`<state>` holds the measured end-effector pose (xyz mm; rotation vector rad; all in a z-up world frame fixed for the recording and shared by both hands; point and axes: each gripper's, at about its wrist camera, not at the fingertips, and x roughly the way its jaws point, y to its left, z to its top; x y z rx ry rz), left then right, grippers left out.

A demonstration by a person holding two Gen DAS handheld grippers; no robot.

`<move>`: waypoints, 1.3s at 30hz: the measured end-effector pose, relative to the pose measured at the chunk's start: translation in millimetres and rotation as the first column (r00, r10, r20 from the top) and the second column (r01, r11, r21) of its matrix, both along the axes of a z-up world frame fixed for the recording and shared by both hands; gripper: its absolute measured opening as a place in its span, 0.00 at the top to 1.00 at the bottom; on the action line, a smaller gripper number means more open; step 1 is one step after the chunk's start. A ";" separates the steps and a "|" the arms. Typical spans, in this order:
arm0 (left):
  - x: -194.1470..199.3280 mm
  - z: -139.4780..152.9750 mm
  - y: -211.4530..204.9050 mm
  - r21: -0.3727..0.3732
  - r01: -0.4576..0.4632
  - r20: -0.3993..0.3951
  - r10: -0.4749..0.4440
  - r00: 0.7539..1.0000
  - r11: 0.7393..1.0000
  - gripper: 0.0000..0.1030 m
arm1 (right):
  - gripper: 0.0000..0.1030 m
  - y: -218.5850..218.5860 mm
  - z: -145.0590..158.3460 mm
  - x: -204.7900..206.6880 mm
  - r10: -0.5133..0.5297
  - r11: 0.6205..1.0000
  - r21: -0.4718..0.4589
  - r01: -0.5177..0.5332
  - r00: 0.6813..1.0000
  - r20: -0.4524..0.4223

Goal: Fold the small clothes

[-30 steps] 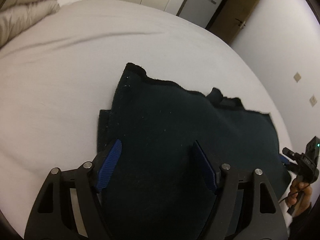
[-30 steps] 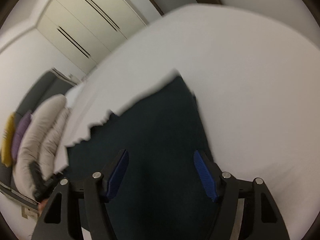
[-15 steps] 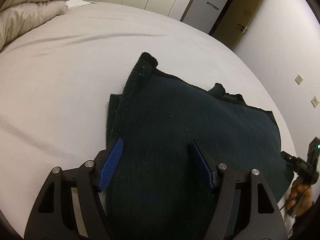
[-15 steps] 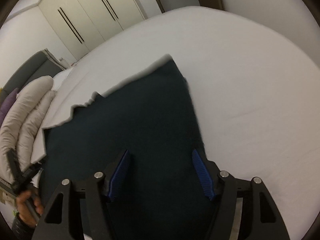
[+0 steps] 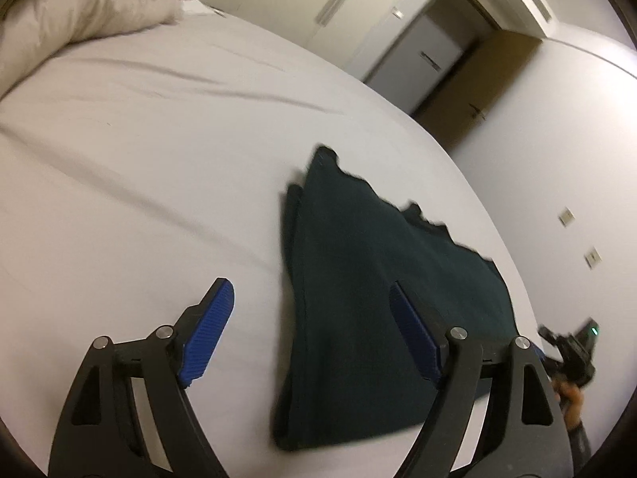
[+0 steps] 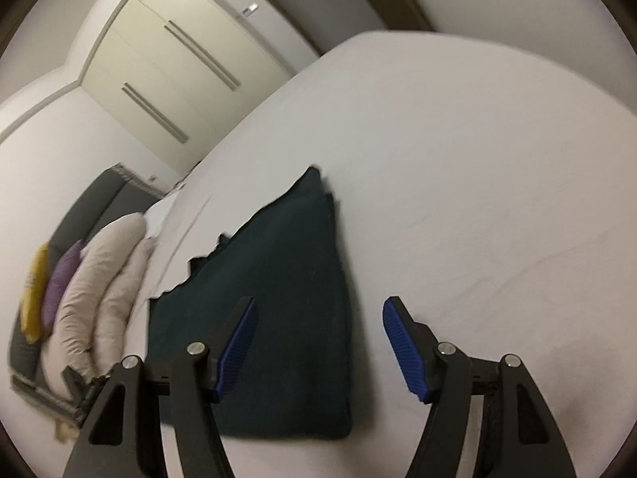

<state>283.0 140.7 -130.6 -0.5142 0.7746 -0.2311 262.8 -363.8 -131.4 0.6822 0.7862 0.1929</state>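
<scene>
left wrist, folded dark garment (image 5: 358, 298), white bed (image 5: 159, 159)

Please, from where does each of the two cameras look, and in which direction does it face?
Left wrist: behind the left gripper, facing down over the bed; the other hand shows at right.
Right wrist: behind the right gripper, facing down toward the pillows; no hand is clearly visible.
Shared: the dark folded garment, and the bed.

Bare white sheet (image 5: 159, 167) open all round folded dark garment (image 5: 370, 298); duvet (image 5: 79, 20) heaped far beyond garment's left.
</scene>
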 end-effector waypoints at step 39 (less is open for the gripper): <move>-60.9 -31.8 -2.8 -0.036 -0.008 -0.063 0.006 0.998 0.999 0.95 | 0.91 51.7 -2.6 -34.2 0.129 0.976 -0.175 -0.130 0.992 -0.016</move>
